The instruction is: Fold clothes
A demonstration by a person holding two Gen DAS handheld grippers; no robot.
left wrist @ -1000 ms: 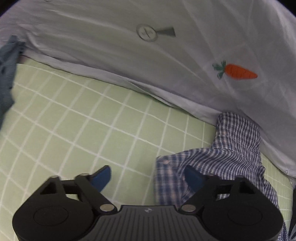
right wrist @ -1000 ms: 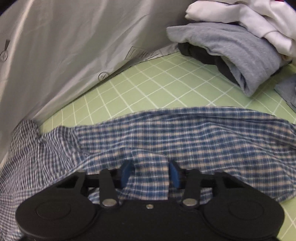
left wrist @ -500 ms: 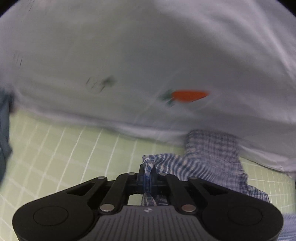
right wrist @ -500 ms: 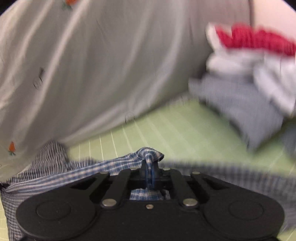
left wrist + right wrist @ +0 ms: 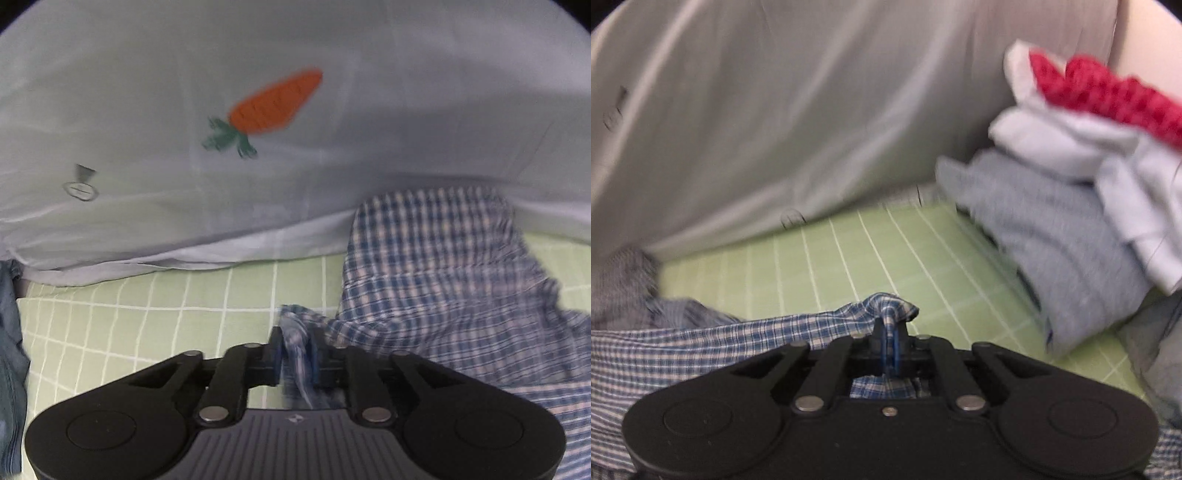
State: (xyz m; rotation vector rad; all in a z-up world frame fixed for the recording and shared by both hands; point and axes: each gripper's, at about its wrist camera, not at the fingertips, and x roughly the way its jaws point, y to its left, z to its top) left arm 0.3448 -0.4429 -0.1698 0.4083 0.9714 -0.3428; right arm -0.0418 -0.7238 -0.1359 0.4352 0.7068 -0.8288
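- On the green checked bed sheet (image 5: 147, 332), near me, lies the blue plaid shirt (image 5: 461, 295); it is rumpled and spread rather than folded, its far end bunched against the pale carrot-print cloth (image 5: 332, 147) that rises at the far side.
- At my left, the left gripper (image 5: 294, 356) is pinched on a tuft of the shirt's edge; the cloth pokes up between the fingers.
- At my right, the right gripper (image 5: 889, 345) is likewise clamped on a peak of the same shirt, whose edge runs away to the left in that view.
- Far right stands a pile of clothes (image 5: 1071, 206): grey, white and red pieces stacked, apparently folded; blur keeps me from saying how neatly.
- A blue garment (image 5: 11, 332) hangs at the far left edge; I cannot tell its state.
- My judgement: the pile looks done; this shirt is mid-handling, held at two points, with its folds yet to be made; whether more clothes wait, I cannot tell.
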